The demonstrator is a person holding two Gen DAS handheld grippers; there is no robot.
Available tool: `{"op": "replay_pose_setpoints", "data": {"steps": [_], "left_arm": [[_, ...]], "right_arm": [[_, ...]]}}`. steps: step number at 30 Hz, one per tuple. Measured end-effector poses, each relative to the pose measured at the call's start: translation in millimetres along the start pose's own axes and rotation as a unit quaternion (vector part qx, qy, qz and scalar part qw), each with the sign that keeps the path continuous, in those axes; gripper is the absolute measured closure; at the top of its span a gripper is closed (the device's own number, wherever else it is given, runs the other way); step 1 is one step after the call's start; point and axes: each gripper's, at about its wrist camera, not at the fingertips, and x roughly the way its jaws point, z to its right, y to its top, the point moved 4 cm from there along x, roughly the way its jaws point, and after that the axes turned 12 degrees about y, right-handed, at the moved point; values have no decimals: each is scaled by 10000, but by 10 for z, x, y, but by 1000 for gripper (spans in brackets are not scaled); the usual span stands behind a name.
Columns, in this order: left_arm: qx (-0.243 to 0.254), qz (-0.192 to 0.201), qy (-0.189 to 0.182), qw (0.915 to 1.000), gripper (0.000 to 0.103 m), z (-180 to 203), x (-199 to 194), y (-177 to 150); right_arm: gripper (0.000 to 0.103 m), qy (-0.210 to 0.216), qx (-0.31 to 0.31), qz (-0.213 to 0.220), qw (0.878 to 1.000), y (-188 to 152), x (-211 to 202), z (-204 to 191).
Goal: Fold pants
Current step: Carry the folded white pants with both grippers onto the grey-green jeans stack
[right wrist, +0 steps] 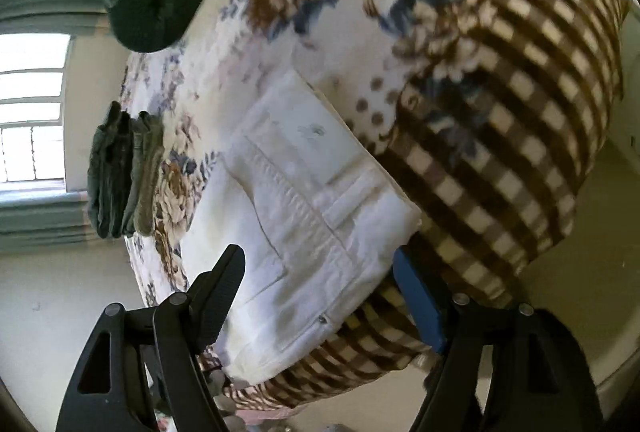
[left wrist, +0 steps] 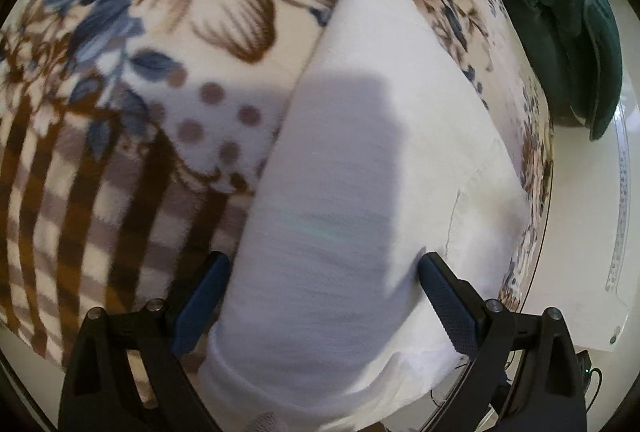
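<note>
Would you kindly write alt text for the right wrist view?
White pants lie folded on a floral and checked blanket, with the open right gripper above their near end. Dark green folded garments sit at the far edge, near a window.

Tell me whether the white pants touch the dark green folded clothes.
Apart. The right wrist view shows bare floral blanket between the white pants and the dark green folded clothes.
</note>
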Motion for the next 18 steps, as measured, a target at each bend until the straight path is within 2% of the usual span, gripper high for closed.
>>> {"op": "replay_pose_setpoints", "data": {"steps": [3,6,10,14,16,18], "left_arm": [[28,6,-49,10000,5,26,21,18],[-38,-22,-139,9999,5,33,35,41],[-151,-80,-248,9995,5,18,93,78],[-224,-133,-367,9990,5,-32,91,92],[-209,-144,-403,9989,5,-41,85,91],[-182,-138,-447,9987,5,-43,87,92]], "right_arm": [[20,161,427,-785,9959,-209,367,248],[20,715,1056,-1162,9850,-372,775,496],[13,1144,1141,-833,9833,-395,1008,558],[13,1531,1367,-607,9768,-424,981,497],[13,1806,1615,-535,9687,-431,924,514],[13,1862,1500,-590,9692,-413,911,525]]}}
